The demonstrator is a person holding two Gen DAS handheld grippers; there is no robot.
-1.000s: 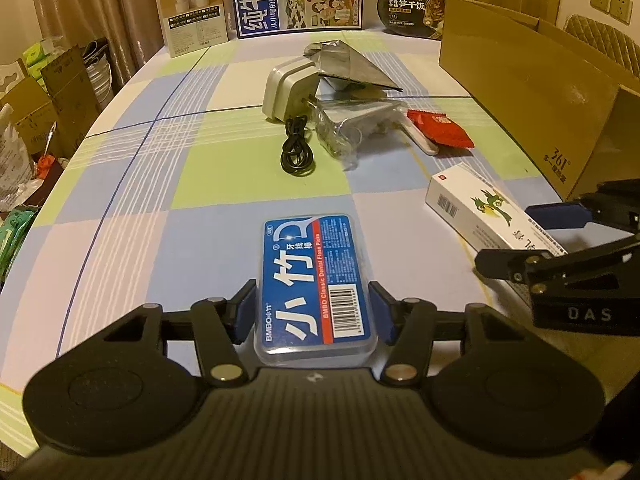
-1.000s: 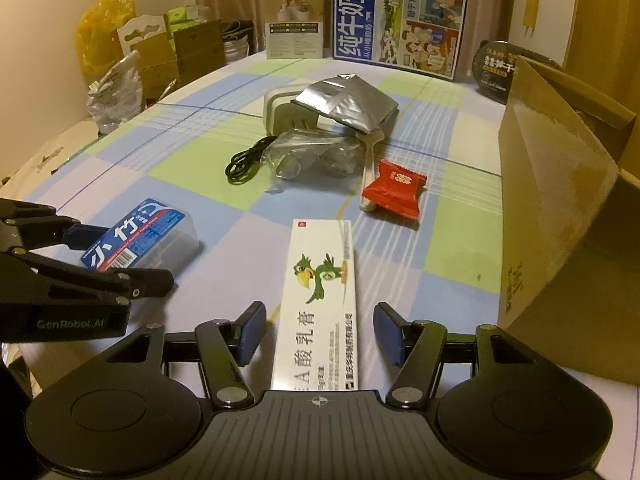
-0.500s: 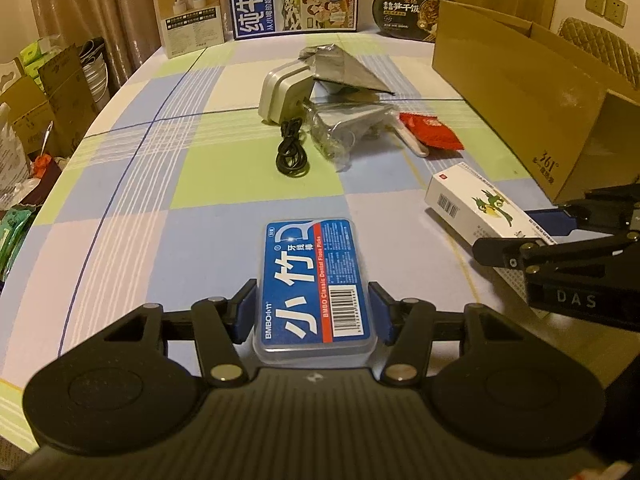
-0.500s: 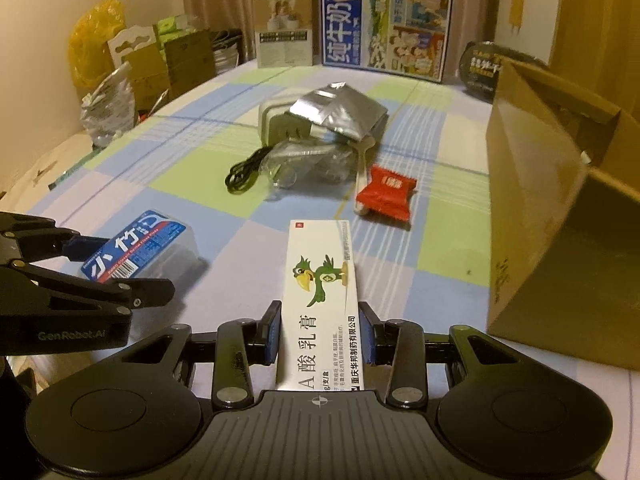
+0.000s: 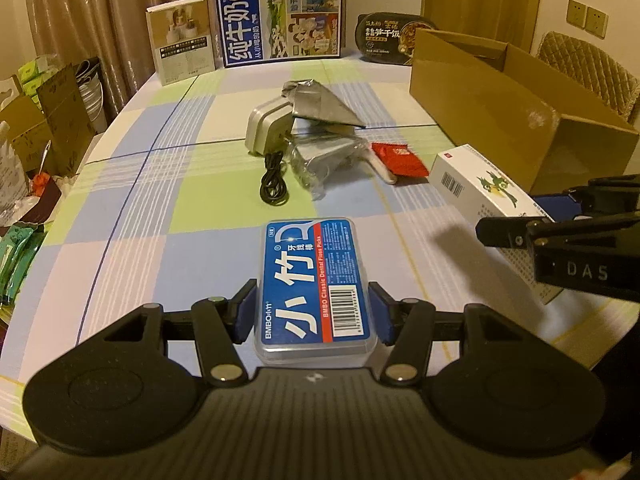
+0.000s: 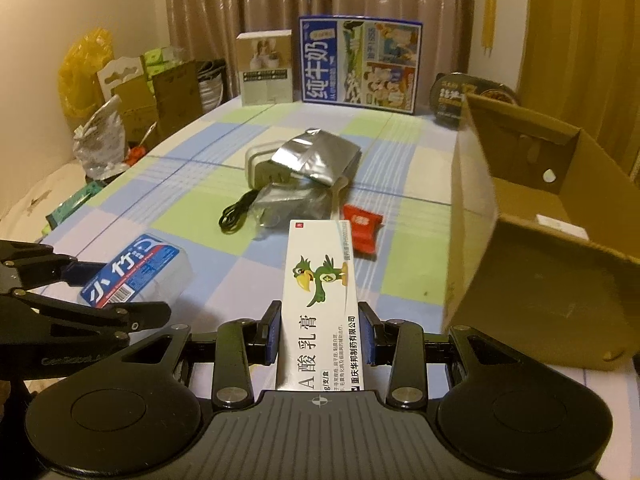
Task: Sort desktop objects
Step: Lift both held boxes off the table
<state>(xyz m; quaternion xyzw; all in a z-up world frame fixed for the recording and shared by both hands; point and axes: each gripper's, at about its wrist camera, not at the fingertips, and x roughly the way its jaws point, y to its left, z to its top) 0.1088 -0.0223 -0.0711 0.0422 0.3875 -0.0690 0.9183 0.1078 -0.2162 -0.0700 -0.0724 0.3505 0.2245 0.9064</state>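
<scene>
Carrying both loads: left gripper fingers pinching clear plastic blue-label floss-pick case, right gripper fingers pinching white parrot-print ointment carton; keep level, steer clear over open brown cardboard box rim.

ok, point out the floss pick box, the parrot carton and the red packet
floss pick box (image 5: pixel 314 280): left wrist view, blue label on lid.
parrot carton (image 6: pixel 320 276): right wrist view, parrot print on top face.
red packet (image 5: pixel 398 158): left wrist view, middle of wrapper.

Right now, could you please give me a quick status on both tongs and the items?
Left tongs clamped on floss pick case. Right tongs clamped on white ointment box. Cardboard box open to the right, path looks clear.
</scene>
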